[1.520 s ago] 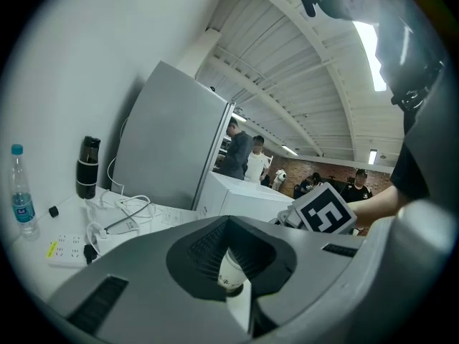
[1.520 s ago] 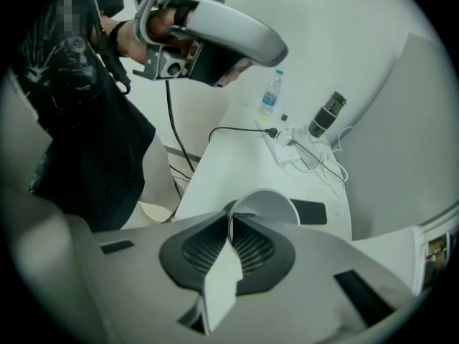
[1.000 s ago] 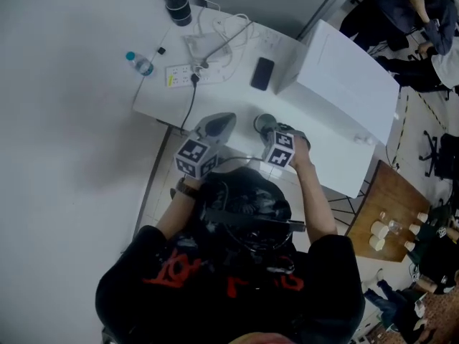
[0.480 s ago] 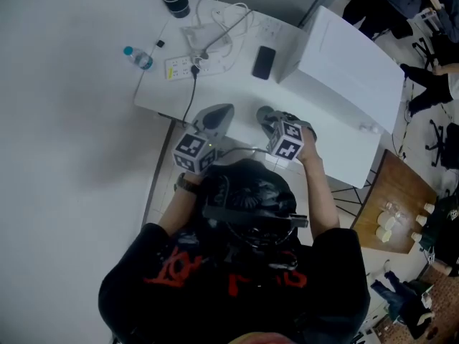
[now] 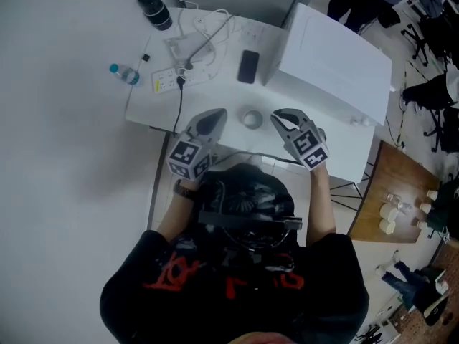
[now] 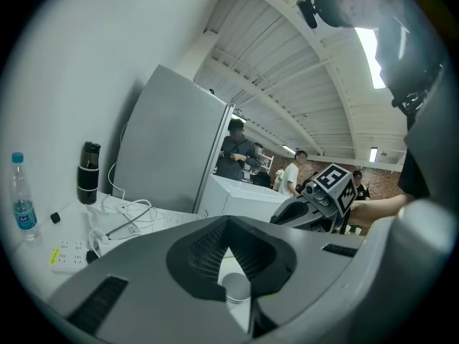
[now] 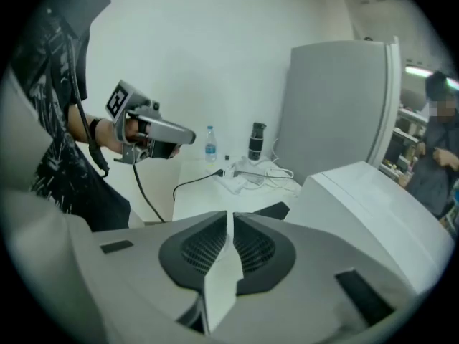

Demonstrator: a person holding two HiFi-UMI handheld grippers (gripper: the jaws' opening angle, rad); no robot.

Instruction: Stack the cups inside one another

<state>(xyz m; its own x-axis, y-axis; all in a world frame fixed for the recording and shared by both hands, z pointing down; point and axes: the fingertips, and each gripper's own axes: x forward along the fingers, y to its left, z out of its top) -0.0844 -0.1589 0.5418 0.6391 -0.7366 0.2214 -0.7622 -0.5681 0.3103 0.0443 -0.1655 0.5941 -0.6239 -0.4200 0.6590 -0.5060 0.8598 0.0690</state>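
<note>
A small grey cup (image 5: 251, 118) stands upright on the white table (image 5: 215, 92), near its front edge and between my two grippers. The same cup (image 6: 237, 289) shows low in the left gripper view, under the jaws. My left gripper (image 5: 210, 122) hovers just left of the cup, shut and empty. My right gripper (image 5: 287, 118) is held just right of the cup, apart from it, with its jaws a narrow slit apart and nothing between them. Each gripper shows in the other's view: the right gripper (image 6: 301, 210) and the left gripper (image 7: 183, 136).
Behind the cup lie a black phone (image 5: 247, 67), a power strip (image 5: 166, 79) with white cables (image 5: 197, 38), a water bottle (image 5: 123, 74) and a black flask (image 5: 154, 9). A large white box (image 5: 333, 59) fills the table's right side. People stand beyond it.
My right gripper has moved right, away from the cup, which stays standing where it was. My left gripper has hardly moved.
</note>
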